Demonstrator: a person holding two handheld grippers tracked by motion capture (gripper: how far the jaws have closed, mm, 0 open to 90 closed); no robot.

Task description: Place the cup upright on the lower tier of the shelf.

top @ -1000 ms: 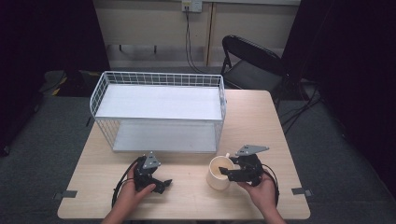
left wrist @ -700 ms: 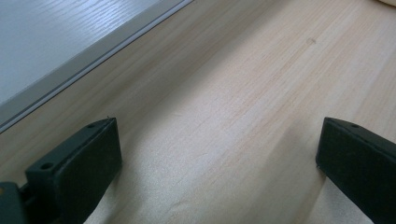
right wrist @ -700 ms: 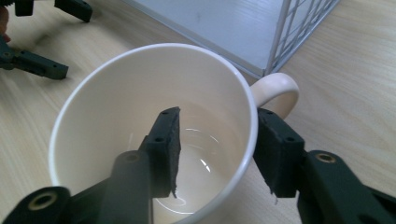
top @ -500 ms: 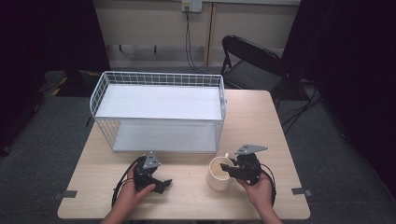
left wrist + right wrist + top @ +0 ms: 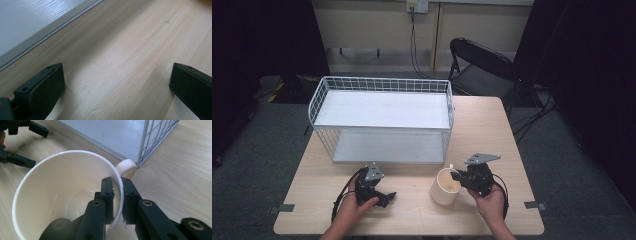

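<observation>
A cream mug (image 5: 445,186) stands upright on the wooden table (image 5: 492,125), right of centre near the front edge. My right gripper (image 5: 460,177) has just been closing and is shut on the mug's rim (image 5: 119,185), one jaw inside the cup and one outside, beside the handle (image 5: 126,167). My left gripper (image 5: 387,198) rests on the table at the front left, jaws wide open with bare wood between the pads (image 5: 47,85). In the right gripper view the left gripper (image 5: 27,143) shows at the top left.
A white wire basket (image 5: 382,117) with a white shelf board stands across the middle of the table, its open front facing me; its corner (image 5: 150,140) is close behind the mug. A black chair (image 5: 484,65) stands behind the table at the right.
The right gripper's jaws have closed onto the mug's rim. Both hands and the mug have stayed where they were.
</observation>
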